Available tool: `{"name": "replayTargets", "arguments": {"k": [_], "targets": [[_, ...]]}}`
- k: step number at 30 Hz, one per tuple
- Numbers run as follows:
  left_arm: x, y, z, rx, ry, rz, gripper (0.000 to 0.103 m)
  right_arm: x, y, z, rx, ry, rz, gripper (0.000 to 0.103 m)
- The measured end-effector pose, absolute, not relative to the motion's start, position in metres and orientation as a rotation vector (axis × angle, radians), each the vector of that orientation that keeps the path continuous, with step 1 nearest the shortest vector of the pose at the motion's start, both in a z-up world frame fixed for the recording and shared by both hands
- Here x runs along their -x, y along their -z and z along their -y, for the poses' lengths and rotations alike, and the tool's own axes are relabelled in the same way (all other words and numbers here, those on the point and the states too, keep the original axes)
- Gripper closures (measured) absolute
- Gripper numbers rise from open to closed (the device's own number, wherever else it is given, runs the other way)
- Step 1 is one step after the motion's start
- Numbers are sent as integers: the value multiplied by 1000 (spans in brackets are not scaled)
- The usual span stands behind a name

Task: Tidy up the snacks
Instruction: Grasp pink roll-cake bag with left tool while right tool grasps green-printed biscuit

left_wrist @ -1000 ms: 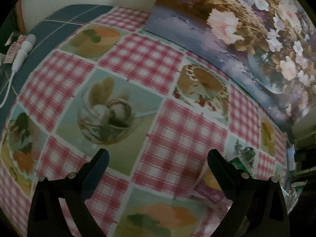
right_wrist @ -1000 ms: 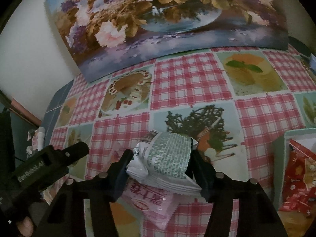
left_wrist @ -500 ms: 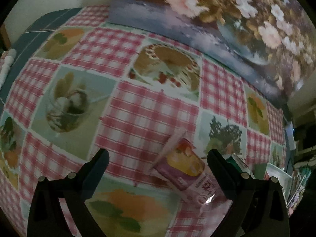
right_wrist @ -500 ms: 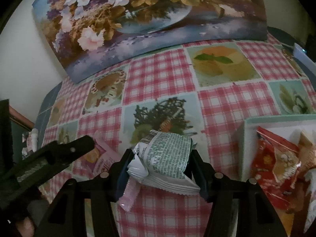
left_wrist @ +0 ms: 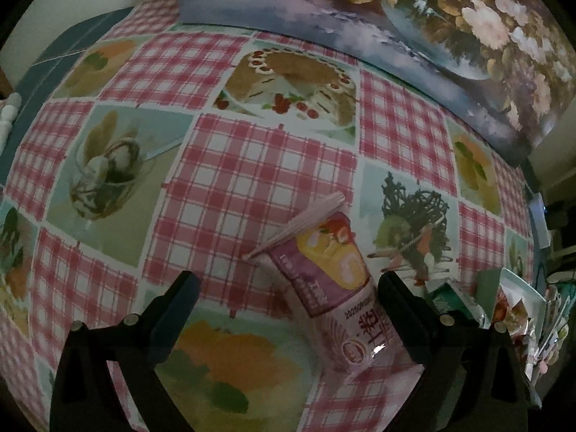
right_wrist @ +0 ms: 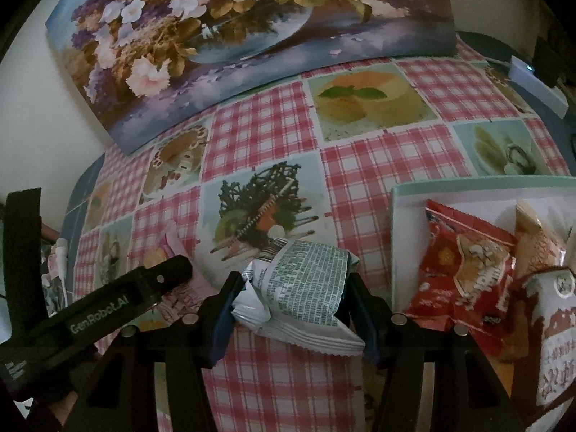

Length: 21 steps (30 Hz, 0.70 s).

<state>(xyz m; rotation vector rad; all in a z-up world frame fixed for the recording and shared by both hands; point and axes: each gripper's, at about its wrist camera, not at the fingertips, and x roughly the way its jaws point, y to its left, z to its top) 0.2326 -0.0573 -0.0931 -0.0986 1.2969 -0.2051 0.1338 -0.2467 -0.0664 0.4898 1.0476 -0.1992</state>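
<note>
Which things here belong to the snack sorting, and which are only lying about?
Job:
green-and-white packet, held by right gripper
pink packet, between the open left gripper fingers
tray with red packet

Lying about:
flower painting
white box

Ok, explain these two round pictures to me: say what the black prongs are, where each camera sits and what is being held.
There is no robot here. A person holds a hand tool with two black fingers in each hand, and a wide-angle camera on each tool looks along those fingers.

The left tool's view shows the left gripper open above a pink snack packet that lies on the checked tablecloth.

The right tool's view shows the right gripper shut on a green-and-white snack packet. To the right is a pale tray holding a red snack packet and others. A flower painting leans at the back.
</note>
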Motion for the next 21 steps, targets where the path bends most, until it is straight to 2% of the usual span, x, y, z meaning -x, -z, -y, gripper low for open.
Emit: {"name": "replayTargets", "arguments": {"k": [9, 11, 13, 17, 18, 21], "targets": [[-227, 95, 52, 135, 192, -1302, 4, -132, 66, 245, -490, 199, -1054, 42], [-225, 95, 58, 113, 199, -1297, 11, -132, 66, 246, -495, 197, -1054, 42], [-224, 92, 64, 101, 215, -1287, 28, -131, 66, 247, -496, 198, -1054, 42], [-223, 90, 69, 97, 238, -1283, 41, -131, 66, 247, -496, 198, -1054, 42], [-222, 90, 68, 100, 240, -1281, 47, -131, 66, 247, -494, 198, -1054, 42], [-222, 87, 66, 112, 241, -1273, 52, -130, 65, 247, -494, 198, -1054, 42]]}}
